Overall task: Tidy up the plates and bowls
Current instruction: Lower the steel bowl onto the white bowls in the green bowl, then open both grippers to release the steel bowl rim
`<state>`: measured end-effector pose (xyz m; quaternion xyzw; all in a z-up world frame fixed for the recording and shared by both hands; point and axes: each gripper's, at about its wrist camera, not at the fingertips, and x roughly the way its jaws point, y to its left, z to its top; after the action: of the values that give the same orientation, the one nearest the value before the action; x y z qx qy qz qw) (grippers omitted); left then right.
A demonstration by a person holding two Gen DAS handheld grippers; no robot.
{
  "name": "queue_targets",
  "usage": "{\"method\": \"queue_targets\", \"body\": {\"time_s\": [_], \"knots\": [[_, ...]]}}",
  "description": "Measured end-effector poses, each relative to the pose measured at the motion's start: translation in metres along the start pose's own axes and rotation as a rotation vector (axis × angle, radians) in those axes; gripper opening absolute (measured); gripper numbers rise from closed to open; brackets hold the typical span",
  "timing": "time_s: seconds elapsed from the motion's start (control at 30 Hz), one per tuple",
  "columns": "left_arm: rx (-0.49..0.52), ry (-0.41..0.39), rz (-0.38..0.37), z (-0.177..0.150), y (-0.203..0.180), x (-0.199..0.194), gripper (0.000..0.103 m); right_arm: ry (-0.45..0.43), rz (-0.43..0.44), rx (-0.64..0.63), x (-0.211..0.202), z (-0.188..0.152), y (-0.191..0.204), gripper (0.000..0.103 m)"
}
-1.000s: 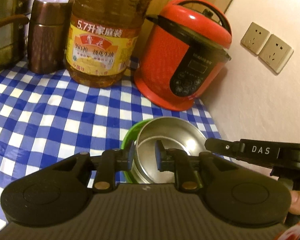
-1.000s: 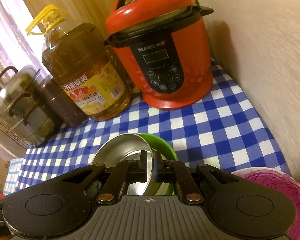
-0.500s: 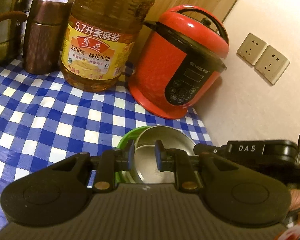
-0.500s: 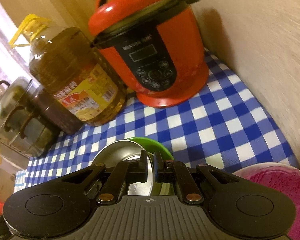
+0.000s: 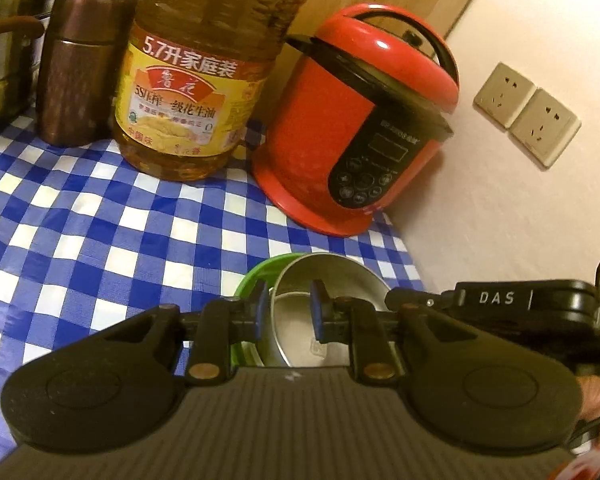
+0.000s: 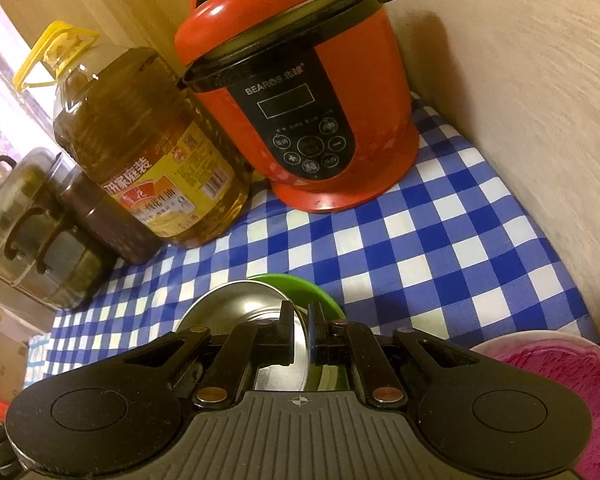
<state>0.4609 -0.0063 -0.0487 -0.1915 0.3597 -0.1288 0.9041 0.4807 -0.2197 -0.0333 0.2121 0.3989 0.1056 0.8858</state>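
Note:
A steel bowl point(image 5: 332, 276) sits nested in a green bowl point(image 5: 260, 276) on the blue-checked tablecloth point(image 5: 80, 240). My left gripper point(image 5: 288, 312) is shut on the left wall of the nested bowls, one pad outside by the green rim and the other inside the steel bowl. My right gripper point(image 5: 394, 303) comes in from the right and meets the steel bowl's right rim. In the right wrist view that gripper point(image 6: 302, 320) is shut on the thin rim of the steel bowl point(image 6: 236, 304), with the green bowl point(image 6: 318, 292) just beyond it.
A red electric cooker point(image 5: 360, 140), a big oil bottle point(image 5: 196, 80), a brown canister point(image 5: 76, 72) and a steel pot point(image 5: 0, 40) line the back. The wall with sockets point(image 5: 524, 112) closes the right side. A pink dish point(image 6: 548, 376) lies near right.
Both grippers keep their hold on the bowls. The left view has drawn back a little, so the bowls look smaller and lower. The right view has tilted slightly.

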Motion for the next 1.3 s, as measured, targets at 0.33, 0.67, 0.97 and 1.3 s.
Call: {"method": "queue_targets", "body": {"time_s": [0.33,0.67,0.97,1.3], "knots": [[-0.006,0.019,0.023,-0.001,0.006,0.004,0.013,0.044,0.005,0.076,0.005,0.004,-0.010,0.006],[-0.009,0.045,0.042,-0.003,0.010,0.012,0.012,0.035,-0.006,0.028,0.005,0.003,-0.005,0.007],[-0.021,0.039,0.026,-0.007,0.016,0.018,0.012,0.015,0.010,0.005,0.005,0.001,-0.004,0.006],[-0.014,0.005,0.014,-0.003,0.017,0.012,0.011,0.005,-0.014,-0.024,0.007,-0.004,-0.002,0.007]]}}
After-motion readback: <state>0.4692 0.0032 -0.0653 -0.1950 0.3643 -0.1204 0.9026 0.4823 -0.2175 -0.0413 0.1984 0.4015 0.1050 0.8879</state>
